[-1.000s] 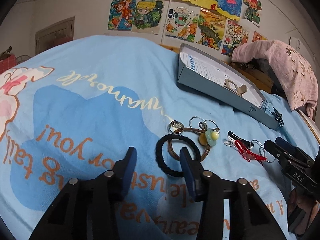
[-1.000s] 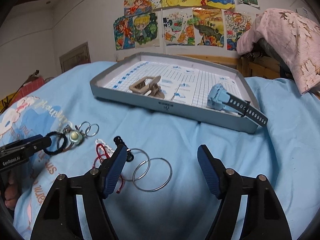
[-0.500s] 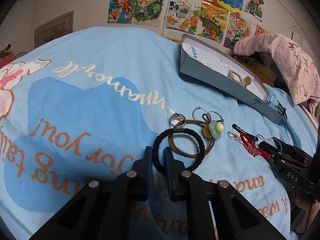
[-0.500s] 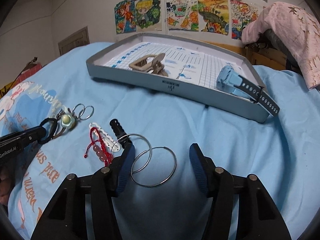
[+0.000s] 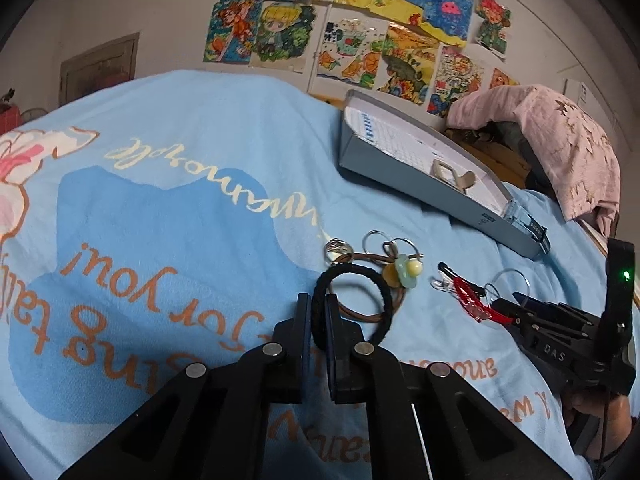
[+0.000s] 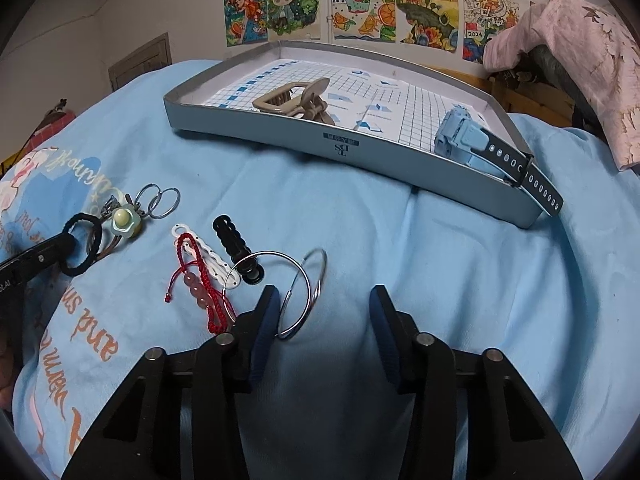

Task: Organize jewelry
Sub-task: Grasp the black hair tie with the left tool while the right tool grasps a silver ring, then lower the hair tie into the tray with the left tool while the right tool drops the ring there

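Jaws of the left gripper (image 5: 318, 320) are clamped on the near rim of the black hair tie (image 5: 348, 304), low centre of its frame, likely for a lift into the grey tray (image 6: 400, 164) at upper right. Right gripper (image 6: 320, 320) jaws are closing, half open, around the silver hoops (image 6: 298, 292) on the bed, pads not yet gripping.

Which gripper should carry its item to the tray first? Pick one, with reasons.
Left. The left gripper is already shut on the black hair tie. The right gripper is closing beside the silver hoops, gripping nothing yet. The tray lies beyond both.
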Action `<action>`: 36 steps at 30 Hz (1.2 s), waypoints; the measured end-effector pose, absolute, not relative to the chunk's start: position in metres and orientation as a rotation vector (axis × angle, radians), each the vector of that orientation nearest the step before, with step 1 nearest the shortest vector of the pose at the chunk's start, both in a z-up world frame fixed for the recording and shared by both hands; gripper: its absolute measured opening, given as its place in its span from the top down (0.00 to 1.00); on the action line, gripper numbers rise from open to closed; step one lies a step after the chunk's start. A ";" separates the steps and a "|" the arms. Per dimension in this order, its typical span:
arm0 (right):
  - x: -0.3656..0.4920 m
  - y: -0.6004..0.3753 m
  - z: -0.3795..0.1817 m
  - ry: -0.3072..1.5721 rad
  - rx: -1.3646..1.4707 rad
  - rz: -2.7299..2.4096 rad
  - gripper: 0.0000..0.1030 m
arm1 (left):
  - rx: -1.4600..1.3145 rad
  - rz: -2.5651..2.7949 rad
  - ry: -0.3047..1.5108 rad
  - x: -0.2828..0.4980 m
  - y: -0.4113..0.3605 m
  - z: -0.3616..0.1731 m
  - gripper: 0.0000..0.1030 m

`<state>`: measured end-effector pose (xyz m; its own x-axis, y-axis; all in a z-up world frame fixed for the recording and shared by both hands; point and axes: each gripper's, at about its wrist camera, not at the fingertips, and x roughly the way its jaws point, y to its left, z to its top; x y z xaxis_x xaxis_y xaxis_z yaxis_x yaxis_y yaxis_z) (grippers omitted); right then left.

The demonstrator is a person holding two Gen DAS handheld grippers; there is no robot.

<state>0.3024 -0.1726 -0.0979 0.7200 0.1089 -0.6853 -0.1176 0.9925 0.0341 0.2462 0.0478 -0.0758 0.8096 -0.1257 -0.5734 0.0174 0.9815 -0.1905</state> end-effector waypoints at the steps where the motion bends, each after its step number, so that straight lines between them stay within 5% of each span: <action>1: 0.303 -0.174 -0.098 0.759 -0.009 0.127 0.69 | -0.171 -0.090 0.621 0.245 0.046 -0.075 0.94; 8: 0.301 -0.186 -0.096 0.726 0.057 0.145 0.92 | -0.121 -0.138 0.576 0.233 0.035 -0.067 0.95; 25: 0.285 -0.207 -0.069 0.594 0.133 0.220 0.98 | -0.031 -0.210 0.517 0.223 -0.002 -0.023 0.95; 36: 0.307 -0.224 -0.022 0.426 0.147 0.220 0.98 | -0.091 -0.134 0.507 0.304 -0.024 0.015 0.95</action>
<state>0.3067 -0.2238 -0.0223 0.8874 0.2417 -0.3925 -0.1803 0.9657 0.1869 0.3039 -0.0237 0.0153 0.8659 -0.1502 -0.4772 0.1050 0.9872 -0.1201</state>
